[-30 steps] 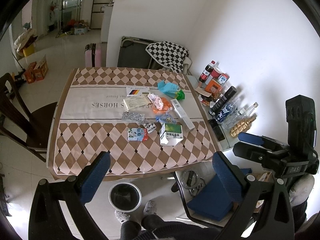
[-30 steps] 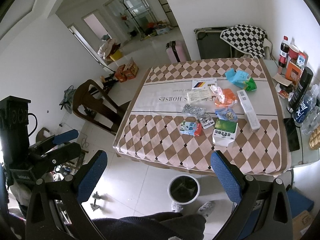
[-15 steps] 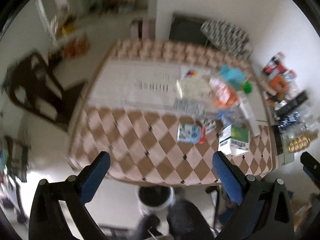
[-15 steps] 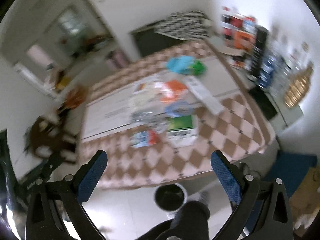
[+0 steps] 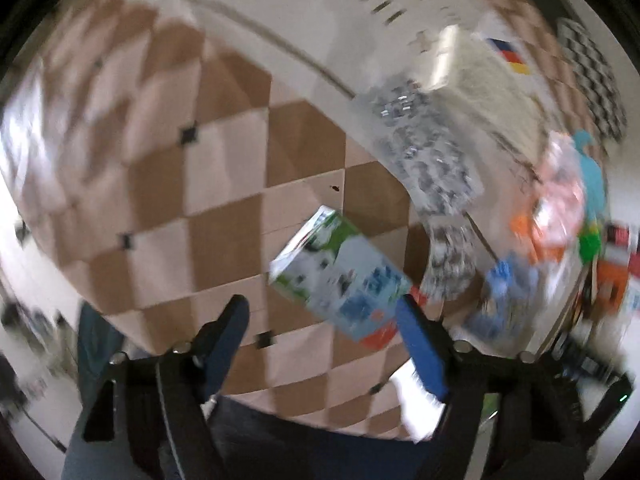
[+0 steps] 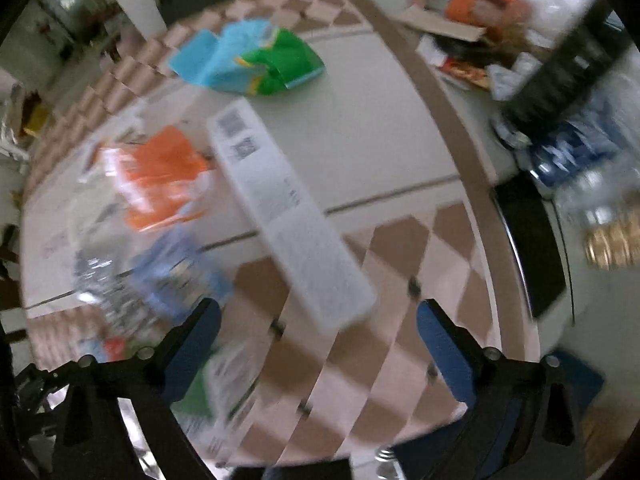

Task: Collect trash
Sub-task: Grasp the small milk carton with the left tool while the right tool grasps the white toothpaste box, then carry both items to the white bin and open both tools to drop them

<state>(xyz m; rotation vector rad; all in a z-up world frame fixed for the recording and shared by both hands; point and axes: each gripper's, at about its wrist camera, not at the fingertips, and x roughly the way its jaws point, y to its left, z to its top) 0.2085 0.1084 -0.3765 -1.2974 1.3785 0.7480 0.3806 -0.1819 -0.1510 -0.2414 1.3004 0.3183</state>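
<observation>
While both views are motion-blurred, the desk (image 5: pixel 224 184) with its brown-and-cream checked cloth fills each frame, litter spread across it. Long white box (image 6: pixel 288 216) runs diagonally through the centre of the right wrist view, blue-green bag (image 6: pixel 248 60) at upper centre, orange wrapper (image 6: pixel 160 176) centre-left; small green-white carton (image 5: pixel 340 276) sits centre-low in the left wrist view. Left gripper (image 5: pixel 324 344) and right gripper (image 6: pixel 316 344) both spread wide at the bottom, holding nothing.
</observation>
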